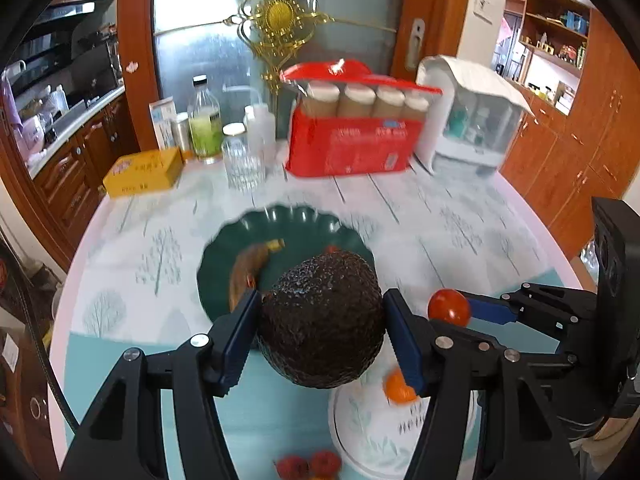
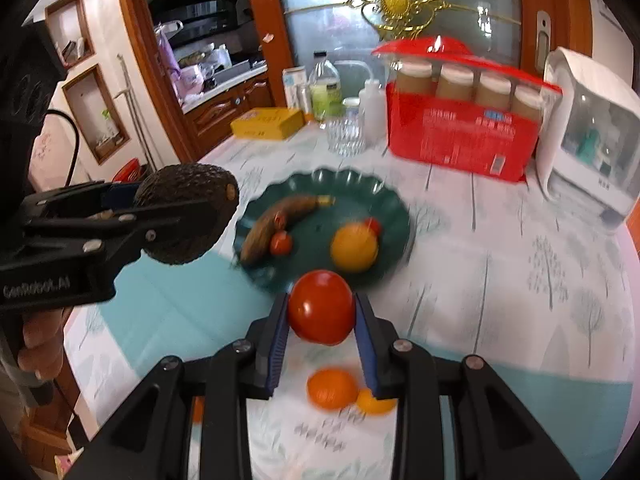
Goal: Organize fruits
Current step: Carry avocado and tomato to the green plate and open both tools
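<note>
Tablecloth (image 2: 500, 248), pale with printed grey trees and teal bands, covers the round table. At its back stand a glossy red carton (image 2: 460, 140) holding four cream-capped jars, a white plastic cabinet (image 2: 592, 132) with clear doors, a flat yellow box (image 2: 268, 122) and a ribbed drinking glass (image 2: 346, 136).

Nearer the middle sits a dark green scalloped plate (image 2: 384, 196). On it lie a browned, curved banana (image 2: 276, 224), a smooth round yellow-orange fruit (image 2: 354, 246) and two small red tomatoes, one (image 2: 281, 243) touching the banana, the other (image 2: 373, 225) behind the round fruit.

The left gripper (image 1: 322, 322) clamps a dark, pebbly-skinned avocado (image 1: 322, 320) between its blue pads, held above the plate's near rim. The right gripper (image 2: 321, 312) pinches a glossy red tomato (image 2: 321, 307), also in the air just short of the plate.

Two small orange fruits (image 2: 332, 388) rest side by side on the cloth below the right gripper; they are blurred.
</note>
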{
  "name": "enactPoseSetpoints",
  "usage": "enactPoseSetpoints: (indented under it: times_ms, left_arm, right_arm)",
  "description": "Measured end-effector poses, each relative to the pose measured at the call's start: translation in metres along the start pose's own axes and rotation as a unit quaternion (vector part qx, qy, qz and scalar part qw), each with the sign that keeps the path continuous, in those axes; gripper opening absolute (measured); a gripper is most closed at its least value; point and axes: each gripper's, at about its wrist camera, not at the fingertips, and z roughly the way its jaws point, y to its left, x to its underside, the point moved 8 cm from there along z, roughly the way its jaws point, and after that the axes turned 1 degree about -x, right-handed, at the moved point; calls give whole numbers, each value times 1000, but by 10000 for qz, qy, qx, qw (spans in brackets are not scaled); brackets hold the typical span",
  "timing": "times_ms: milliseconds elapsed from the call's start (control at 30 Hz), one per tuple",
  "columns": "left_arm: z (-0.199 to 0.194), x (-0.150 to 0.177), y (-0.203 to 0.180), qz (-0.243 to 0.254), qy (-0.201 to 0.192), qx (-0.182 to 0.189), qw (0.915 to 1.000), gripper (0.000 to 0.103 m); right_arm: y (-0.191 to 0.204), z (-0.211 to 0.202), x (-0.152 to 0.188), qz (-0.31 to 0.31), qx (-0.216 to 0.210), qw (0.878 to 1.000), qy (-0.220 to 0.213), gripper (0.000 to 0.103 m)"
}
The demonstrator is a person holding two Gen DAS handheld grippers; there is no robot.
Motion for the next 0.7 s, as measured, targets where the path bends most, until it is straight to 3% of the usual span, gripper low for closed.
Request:
enactPoseSetpoints:
  times_ms: [200,333,700]
  left_arm:
    - [34,-45,14,-27,43,-14,10000,61]
    - [65,-57,20,30,183,-38,9998,61]
    - [160,-29,43,255,988,-170,9946,61]
  right_arm:
    - [-17,27,-39,118,193,9997,-58,32]
    - [-17,54,-44,218,190,9996,41,32]
    - [19,139,-2,333,-211,9966,726,32]
